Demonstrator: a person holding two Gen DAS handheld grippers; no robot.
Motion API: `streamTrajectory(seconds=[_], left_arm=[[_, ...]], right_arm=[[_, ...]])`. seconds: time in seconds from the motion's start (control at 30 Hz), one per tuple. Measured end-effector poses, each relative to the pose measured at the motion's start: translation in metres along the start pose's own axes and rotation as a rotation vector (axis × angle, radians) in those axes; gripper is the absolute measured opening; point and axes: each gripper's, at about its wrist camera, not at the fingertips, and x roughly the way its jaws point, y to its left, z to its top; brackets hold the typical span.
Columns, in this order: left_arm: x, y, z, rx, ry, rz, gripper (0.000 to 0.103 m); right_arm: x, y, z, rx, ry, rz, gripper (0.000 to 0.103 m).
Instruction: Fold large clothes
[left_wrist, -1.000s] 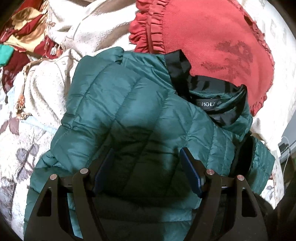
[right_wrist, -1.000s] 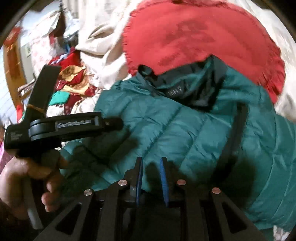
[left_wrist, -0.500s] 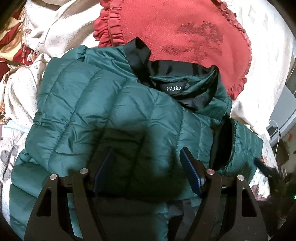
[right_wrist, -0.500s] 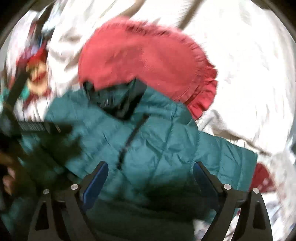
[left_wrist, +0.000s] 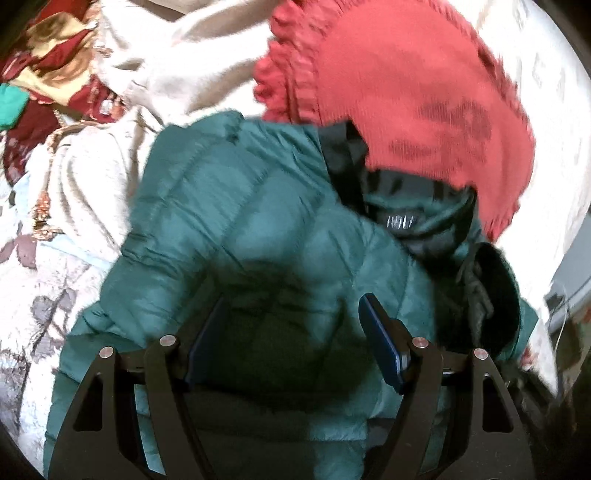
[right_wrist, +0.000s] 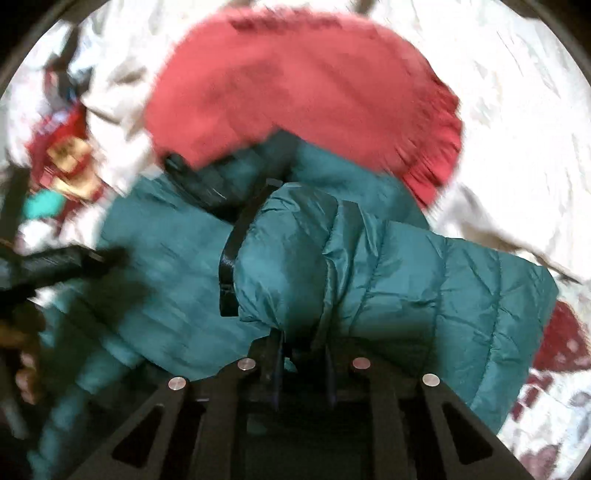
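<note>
A teal quilted puffer jacket (left_wrist: 258, 229) with a black collar lining lies on the bed, collar toward the red cushion. My left gripper (left_wrist: 291, 332) is open and empty, hovering over the jacket's body. In the right wrist view my right gripper (right_wrist: 304, 354) is shut on a bunched fold of the jacket (right_wrist: 369, 266), apparently its sleeve, which is lifted over the jacket's front. The left gripper's handle (right_wrist: 62, 262) and the hand holding it show blurred at the left of that view.
A red frilled cushion (left_wrist: 406, 85) lies just beyond the collar. Cream garments (left_wrist: 81, 184) and red-gold patterned cloth (left_wrist: 48, 66) are piled to the left. The floral bedspread (right_wrist: 546, 406) lies around the jacket. The bed's edge is at the right (left_wrist: 569, 258).
My right gripper was shut, opened wide, and has now closed on a fold of the jacket and lifted it. My left gripper stayed open and swung slightly over the jacket.
</note>
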Motion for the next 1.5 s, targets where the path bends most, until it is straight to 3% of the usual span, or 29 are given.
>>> streamTrajectory(seconds=[0.1, 0.2, 0.23, 0.3, 0.33, 0.4, 0.5, 0.57, 0.73, 0.8, 0.83, 0.87, 0.9, 1.13, 1.23, 1.3, 1.4, 1.5], left_arm=[[-0.012, 0.004, 0.003, -0.016, -0.055, -0.001, 0.073], [-0.013, 0.006, 0.005, -0.024, -0.064, -0.003, 0.076], [-0.012, 0.007, 0.005, -0.026, -0.055, -0.009, 0.076], [-0.011, 0.008, 0.004, -0.03, -0.044, -0.025, 0.076], [-0.011, 0.007, 0.004, -0.027, -0.045, -0.033, 0.076], [-0.012, 0.0, 0.003, -0.017, -0.055, -0.053, 0.076], [-0.02, -0.009, 0.002, 0.009, -0.076, -0.111, 0.081], [-0.02, -0.018, -0.001, 0.043, -0.064, -0.156, 0.084], [0.012, -0.042, -0.017, 0.099, 0.12, -0.3, 0.084], [0.023, -0.046, -0.024, 0.117, 0.146, -0.273, 0.081], [0.025, -0.048, -0.026, 0.13, 0.137, -0.245, 0.07], [0.025, -0.049, -0.026, 0.143, 0.133, -0.218, 0.031], [0.025, -0.05, -0.026, 0.153, 0.135, -0.206, 0.009], [-0.023, -0.031, -0.001, 0.101, -0.017, -0.178, 0.008], [-0.04, -0.001, 0.009, 0.051, -0.109, 0.003, 0.008], [-0.041, 0.028, 0.012, -0.042, -0.104, 0.115, 0.009], [-0.023, 0.06, 0.01, -0.162, -0.013, 0.139, 0.025], [-0.025, 0.057, 0.013, -0.169, -0.032, 0.158, 0.038]], right_arm=[[-0.001, 0.024, 0.003, 0.023, -0.047, 0.172, 0.017], [0.015, 0.052, -0.008, -0.001, -0.003, 0.287, 0.02], [0.024, 0.06, -0.012, -0.023, 0.039, 0.283, 0.026], [0.028, 0.071, -0.016, -0.067, 0.069, 0.25, 0.05], [0.023, 0.073, -0.016, -0.081, 0.055, 0.238, 0.054], [0.007, 0.074, -0.014, -0.105, 0.016, 0.207, 0.076], [-0.013, 0.069, -0.01, -0.103, -0.006, 0.179, 0.078], [-0.022, 0.057, -0.014, -0.088, 0.032, 0.154, 0.078], [-0.019, 0.041, -0.047, -0.083, 0.206, 0.046, 0.078], [-0.009, 0.035, -0.061, -0.078, 0.278, 0.03, 0.081], [-0.001, 0.034, -0.07, -0.08, 0.325, 0.031, 0.085], [0.003, 0.032, -0.074, -0.075, 0.331, 0.026, 0.095], [0.003, 0.032, -0.076, -0.069, 0.317, 0.013, 0.103], [0.009, 0.033, -0.079, -0.065, 0.329, 0.005, 0.103], [0.008, 0.034, -0.081, -0.067, 0.326, 0.006, 0.103], [0.012, 0.033, -0.08, -0.065, 0.326, 0.007, 0.103], [0.013, 0.034, -0.079, -0.068, 0.327, 0.006, 0.103], [0.014, 0.033, -0.079, -0.061, 0.34, 0.014, 0.103]])
